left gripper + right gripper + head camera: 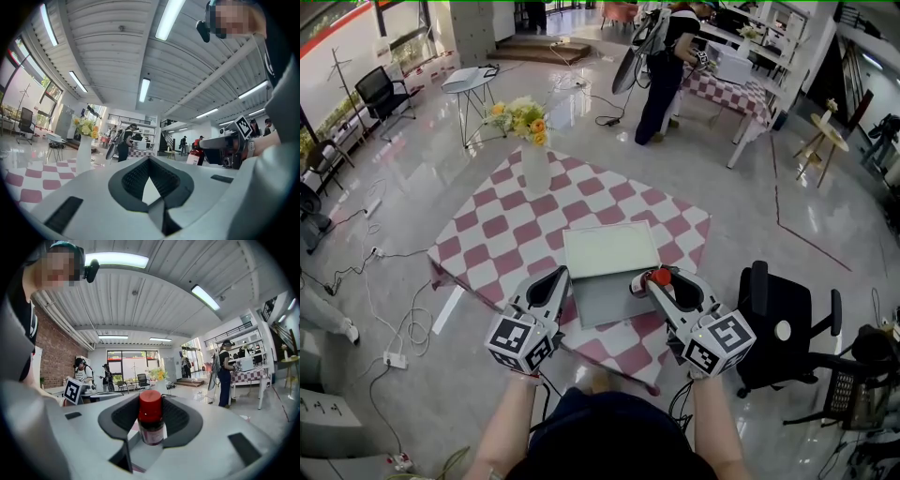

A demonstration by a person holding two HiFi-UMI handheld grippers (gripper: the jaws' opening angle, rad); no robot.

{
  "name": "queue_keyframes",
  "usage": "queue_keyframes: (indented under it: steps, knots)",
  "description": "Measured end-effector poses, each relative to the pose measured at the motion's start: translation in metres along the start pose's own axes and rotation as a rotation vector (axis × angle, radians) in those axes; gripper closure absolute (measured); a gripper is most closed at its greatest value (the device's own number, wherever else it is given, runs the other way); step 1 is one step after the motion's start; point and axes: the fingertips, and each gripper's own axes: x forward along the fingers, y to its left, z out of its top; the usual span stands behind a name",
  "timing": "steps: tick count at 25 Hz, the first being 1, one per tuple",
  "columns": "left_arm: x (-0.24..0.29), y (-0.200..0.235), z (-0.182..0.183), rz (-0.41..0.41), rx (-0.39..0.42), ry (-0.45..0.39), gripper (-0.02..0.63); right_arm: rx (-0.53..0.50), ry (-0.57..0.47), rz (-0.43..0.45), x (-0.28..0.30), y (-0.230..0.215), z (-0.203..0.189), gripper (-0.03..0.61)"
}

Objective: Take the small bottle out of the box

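Note:
In the right gripper view a small bottle (151,420) with a red cap stands upright between the dark pads of my right gripper (152,404), which is shut on it. From the head view the bottle's red cap (661,277) shows at the tip of the right gripper (654,279), held above the right edge of the open box (609,298), whose white lid (610,247) lies behind it. My left gripper (560,277) hovers at the box's left edge. Its tips meet with nothing between them (150,161).
The box lies on a table with a pink and white checked cloth (502,234). A white vase of flowers (534,167) stands at the far left of the table. A black chair (778,323) is close on the right. A person (661,75) stands at another table far behind.

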Motion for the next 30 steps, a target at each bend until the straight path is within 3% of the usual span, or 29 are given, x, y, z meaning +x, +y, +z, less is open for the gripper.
queue_keyframes:
  steps: [30]
  knots:
    - [0.002,0.014,0.035,0.049,0.033,-0.041,0.609,-0.048,-0.046,0.04,0.0,-0.013,0.04,0.431]
